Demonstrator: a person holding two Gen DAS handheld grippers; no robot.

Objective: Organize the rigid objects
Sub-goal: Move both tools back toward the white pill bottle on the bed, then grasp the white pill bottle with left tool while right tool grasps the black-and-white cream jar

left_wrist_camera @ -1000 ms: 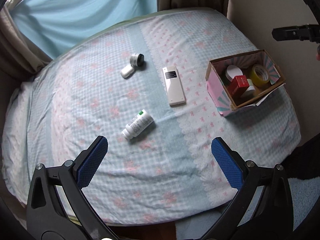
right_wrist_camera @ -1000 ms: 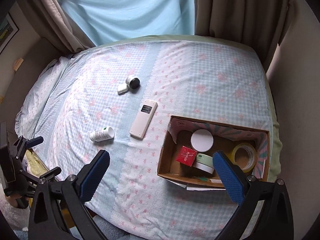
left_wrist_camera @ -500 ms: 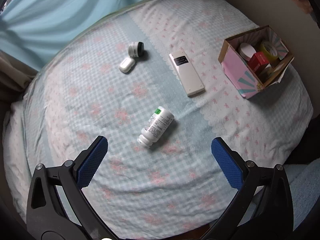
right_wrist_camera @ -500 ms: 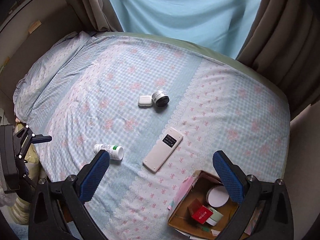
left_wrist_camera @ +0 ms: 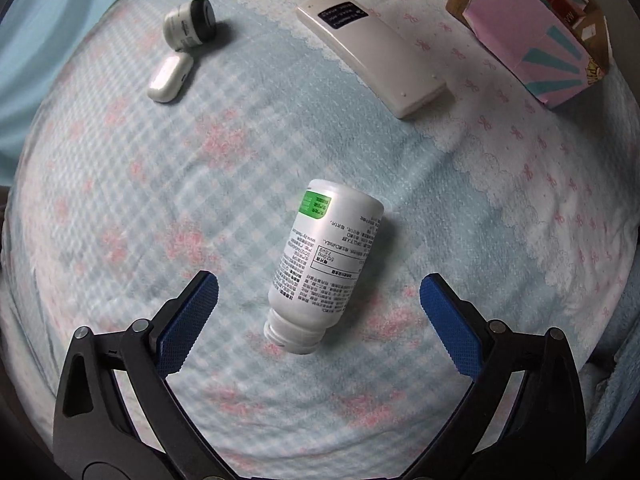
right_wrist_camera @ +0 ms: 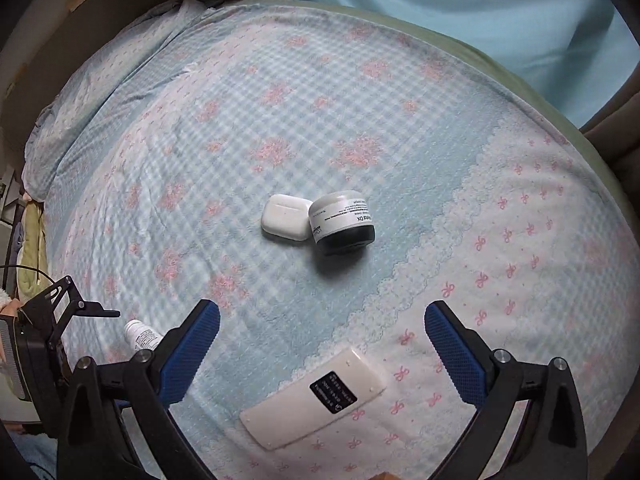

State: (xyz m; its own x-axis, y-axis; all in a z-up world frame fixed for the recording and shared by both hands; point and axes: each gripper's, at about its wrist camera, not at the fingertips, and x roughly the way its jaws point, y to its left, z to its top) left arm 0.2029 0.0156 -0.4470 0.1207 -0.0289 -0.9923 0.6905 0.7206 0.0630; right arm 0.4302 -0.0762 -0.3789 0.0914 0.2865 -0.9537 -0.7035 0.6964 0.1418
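Here I see left gripper (left_wrist_camera: pixel 318 294) spread over bottle (left_wrist_camera: pixel 326 258) | right gripper (right_wrist_camera: pixel 322 330) spread, empty | box (left_wrist_camera: pixel 536 36) cut off, contents unclear

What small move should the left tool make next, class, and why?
Probably lower the left tool straight down over the white pill bottle and close. The bottle lies on its side on the bedspread, already between the open blue pads, untouched, while the cardboard box awaits.

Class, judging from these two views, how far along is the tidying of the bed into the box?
Done: some items already sit in the box. In hand: nothing; the left gripper is open around the pill bottle, and the right gripper is open too. Left: bottle, remote, earbud case, jar.
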